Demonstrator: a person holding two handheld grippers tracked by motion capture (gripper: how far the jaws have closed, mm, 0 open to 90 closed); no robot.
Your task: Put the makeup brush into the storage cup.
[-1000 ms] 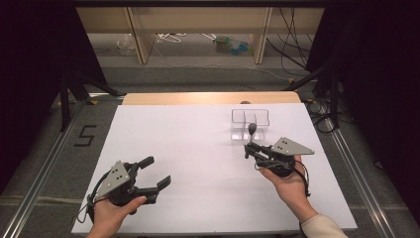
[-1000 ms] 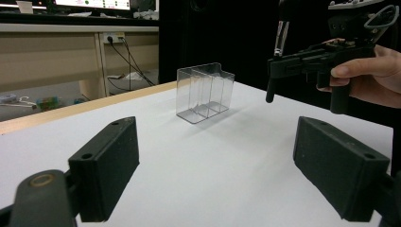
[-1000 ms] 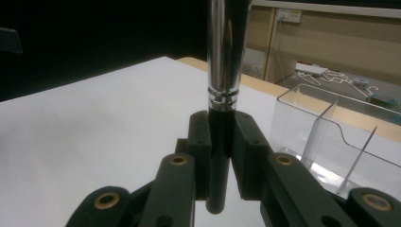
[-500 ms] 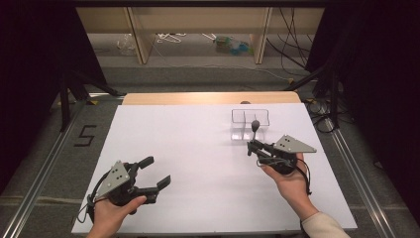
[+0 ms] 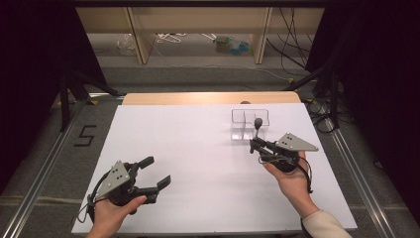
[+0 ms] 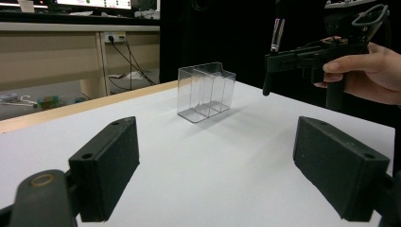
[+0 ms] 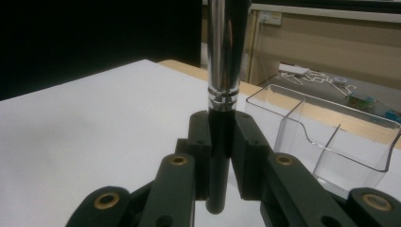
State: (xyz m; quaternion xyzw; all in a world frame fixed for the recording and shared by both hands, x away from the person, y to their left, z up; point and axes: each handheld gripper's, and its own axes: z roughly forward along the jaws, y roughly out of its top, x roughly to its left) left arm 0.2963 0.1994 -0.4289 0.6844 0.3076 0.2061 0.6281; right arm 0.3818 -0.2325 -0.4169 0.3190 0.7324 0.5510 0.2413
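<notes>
- We hold a makeup brush [image 5: 258, 127] upright in our right gripper [image 5: 254, 144], whose jaws pinch the black lower handle just under the chrome ferrule [image 7: 223, 56].
- The brush hangs above the white table [image 5: 198, 148], just in front of the clear organizer [image 5: 250, 124]; its butt end is still clear of the surface, as the left gripper view shows [image 6: 267, 89].
- Our left gripper [image 5: 159, 172] rests near the table's front left corner with its jaws spread wide and nothing between them.
- We judge the brush light and stiff along the handle, with a soft head at the top that we would not squeeze.
- The handle looks smooth and glossy, so it may well slip or swivel between the pads; a grip on the black part close to the ferrule, as now, seems the steadiest spot.
- The organizer appears to be thin, rigid clear plastic with 3 narrow compartments, probably light enough to slide or tip if the brush knocks its wall.
- Lowering the brush into a compartment would call for keeping it vertical and centred between the dividers.
</notes>
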